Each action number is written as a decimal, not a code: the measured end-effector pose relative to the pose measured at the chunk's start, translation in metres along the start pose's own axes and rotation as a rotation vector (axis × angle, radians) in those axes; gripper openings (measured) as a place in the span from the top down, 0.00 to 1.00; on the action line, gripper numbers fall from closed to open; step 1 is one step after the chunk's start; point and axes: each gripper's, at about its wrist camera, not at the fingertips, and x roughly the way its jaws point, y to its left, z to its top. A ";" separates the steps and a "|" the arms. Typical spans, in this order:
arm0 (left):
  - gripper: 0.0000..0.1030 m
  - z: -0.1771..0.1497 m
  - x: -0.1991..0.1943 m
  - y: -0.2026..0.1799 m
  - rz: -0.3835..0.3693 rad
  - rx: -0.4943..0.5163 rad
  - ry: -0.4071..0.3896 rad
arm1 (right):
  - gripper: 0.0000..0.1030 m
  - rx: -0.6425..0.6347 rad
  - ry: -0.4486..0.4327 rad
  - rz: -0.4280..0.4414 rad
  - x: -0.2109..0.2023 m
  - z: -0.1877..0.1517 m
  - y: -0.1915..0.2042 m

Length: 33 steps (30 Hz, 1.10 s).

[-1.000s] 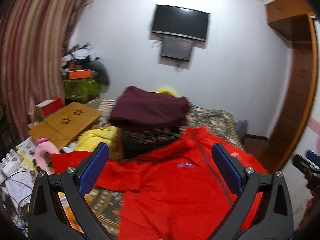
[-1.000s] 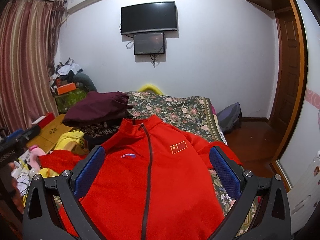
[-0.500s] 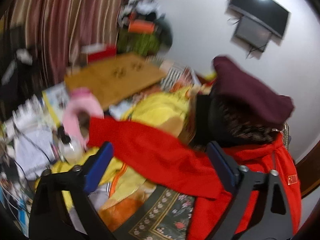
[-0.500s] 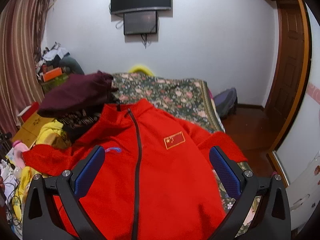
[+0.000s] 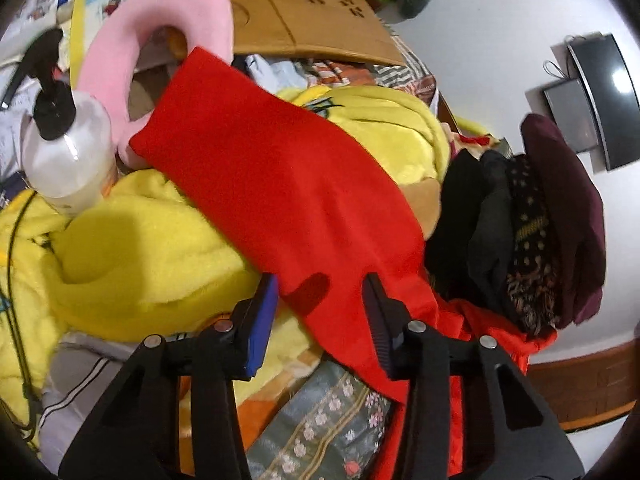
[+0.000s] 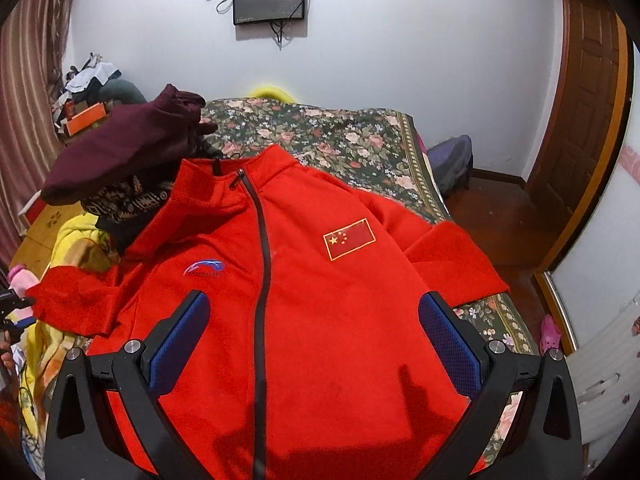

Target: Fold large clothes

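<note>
A red zip jacket [image 6: 304, 280] with a flag patch lies face up on the floral bed [image 6: 340, 140], its sleeves spread out. My right gripper [image 6: 314, 332] is open and empty, hovering above the jacket's lower front. In the left wrist view the jacket's sleeve [image 5: 280, 184] stretches over yellow fleece [image 5: 152, 256]. My left gripper [image 5: 320, 308] is partly open, its jaws either side of the sleeve near the shoulder, not clamped.
A stack of dark folded clothes [image 6: 128, 156] sits left of the collar, also in the left wrist view [image 5: 540, 232]. A pink neck pillow [image 5: 160, 28], a pump bottle [image 5: 64, 152] and a wooden lap table [image 5: 312, 12] lie past the cuff. A door [image 6: 588, 120] stands to the right.
My left gripper swung left and down onto the sleeve and its jaws have narrowed around it. My right gripper moved lower and closer over the jacket front, still open.
</note>
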 end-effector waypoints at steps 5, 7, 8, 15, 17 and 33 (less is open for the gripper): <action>0.60 0.010 0.016 0.009 0.002 -0.039 0.012 | 0.00 -0.004 0.012 0.004 0.003 0.001 0.001; 0.60 0.011 0.017 0.009 0.011 -0.039 0.008 | 0.00 -0.006 0.012 0.009 0.002 0.001 0.001; 0.60 0.012 0.018 0.009 0.020 -0.032 0.002 | 0.00 -0.006 0.011 0.011 0.002 0.001 0.001; 0.95 0.014 0.010 -0.022 0.172 0.108 -0.089 | 0.00 -0.009 0.005 0.028 0.000 0.002 0.005; 0.96 0.010 -0.004 -0.047 0.211 0.196 -0.162 | 0.00 -0.018 -0.004 0.026 -0.002 0.003 0.006; 0.97 -0.088 -0.120 -0.268 -0.183 0.719 -0.390 | 0.00 -0.131 -0.059 0.150 -0.002 0.026 0.015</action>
